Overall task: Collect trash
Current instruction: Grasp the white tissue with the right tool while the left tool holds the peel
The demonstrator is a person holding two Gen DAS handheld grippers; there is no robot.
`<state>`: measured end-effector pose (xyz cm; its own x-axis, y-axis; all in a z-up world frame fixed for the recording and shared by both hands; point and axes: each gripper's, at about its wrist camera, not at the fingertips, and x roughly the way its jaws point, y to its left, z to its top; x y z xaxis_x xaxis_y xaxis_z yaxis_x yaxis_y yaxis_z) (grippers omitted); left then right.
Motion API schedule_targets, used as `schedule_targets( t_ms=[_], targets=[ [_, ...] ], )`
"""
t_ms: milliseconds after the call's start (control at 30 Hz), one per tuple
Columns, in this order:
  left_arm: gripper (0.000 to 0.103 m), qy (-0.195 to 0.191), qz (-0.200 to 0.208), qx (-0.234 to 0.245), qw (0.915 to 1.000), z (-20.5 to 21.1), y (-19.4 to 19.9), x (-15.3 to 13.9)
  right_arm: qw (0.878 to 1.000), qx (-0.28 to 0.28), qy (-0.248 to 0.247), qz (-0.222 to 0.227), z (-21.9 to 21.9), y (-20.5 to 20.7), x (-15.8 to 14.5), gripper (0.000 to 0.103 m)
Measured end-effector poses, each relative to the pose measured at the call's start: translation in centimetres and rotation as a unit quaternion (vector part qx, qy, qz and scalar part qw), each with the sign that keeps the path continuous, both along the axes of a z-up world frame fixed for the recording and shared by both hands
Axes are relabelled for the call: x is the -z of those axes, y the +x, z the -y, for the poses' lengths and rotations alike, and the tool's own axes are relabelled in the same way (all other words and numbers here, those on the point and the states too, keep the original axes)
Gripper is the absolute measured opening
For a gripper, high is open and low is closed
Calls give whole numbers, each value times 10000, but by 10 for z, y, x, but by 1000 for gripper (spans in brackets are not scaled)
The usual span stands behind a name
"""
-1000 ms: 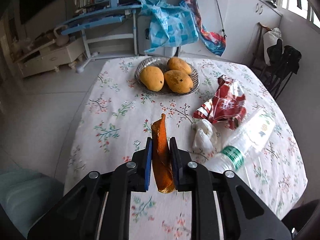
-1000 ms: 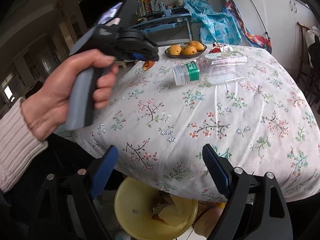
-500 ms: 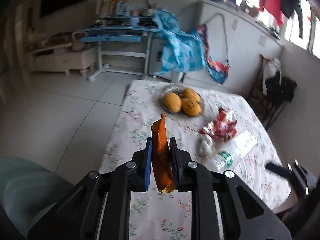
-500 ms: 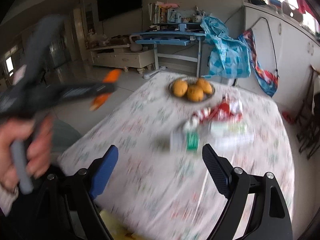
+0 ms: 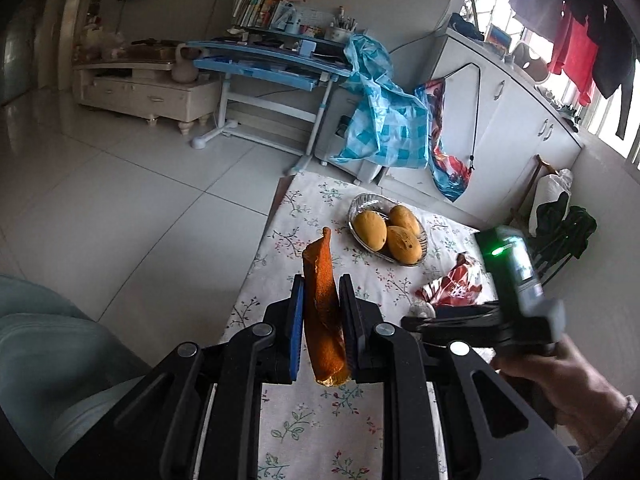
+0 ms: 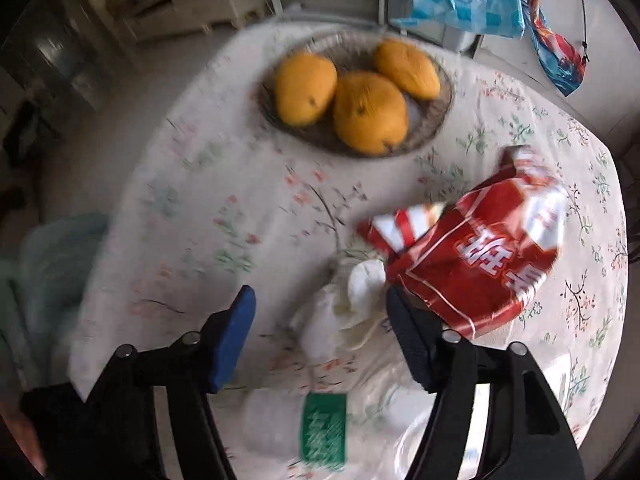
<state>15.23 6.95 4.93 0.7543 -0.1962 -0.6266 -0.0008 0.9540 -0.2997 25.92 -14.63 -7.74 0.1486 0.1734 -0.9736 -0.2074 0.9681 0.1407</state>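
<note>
Floral tablecloth (image 6: 224,184), tiled floor (image 5: 132,184)

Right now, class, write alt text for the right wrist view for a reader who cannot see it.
The right gripper hangs over a crumpled white tissue, its jaws closing with the tissue between them but not yet pinched. A red wrapper lies beside it, a plastic bottle nearer the camera, and a bowl of three mangoes farther off on the floral tablecloth.

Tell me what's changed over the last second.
The right gripper swung from the table edge to above the tissue, its fingers closing around it, not yet touching. The left gripper pulled back, still gripping the peel. Mangoes, wrapper and bottle stayed put.
</note>
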Motion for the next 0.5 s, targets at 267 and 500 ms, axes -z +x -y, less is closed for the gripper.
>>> schedule_targets(
  t_ms=[267,500],
  targets=[
    [17,-53,3,55,10000,3,0,1,9974,222,298,613,18,-11,-20,13],
    [17,-99,-16,139,9999,4,2,2,9723,504,1875,1298,38,-31,-87,13]
  ],
)
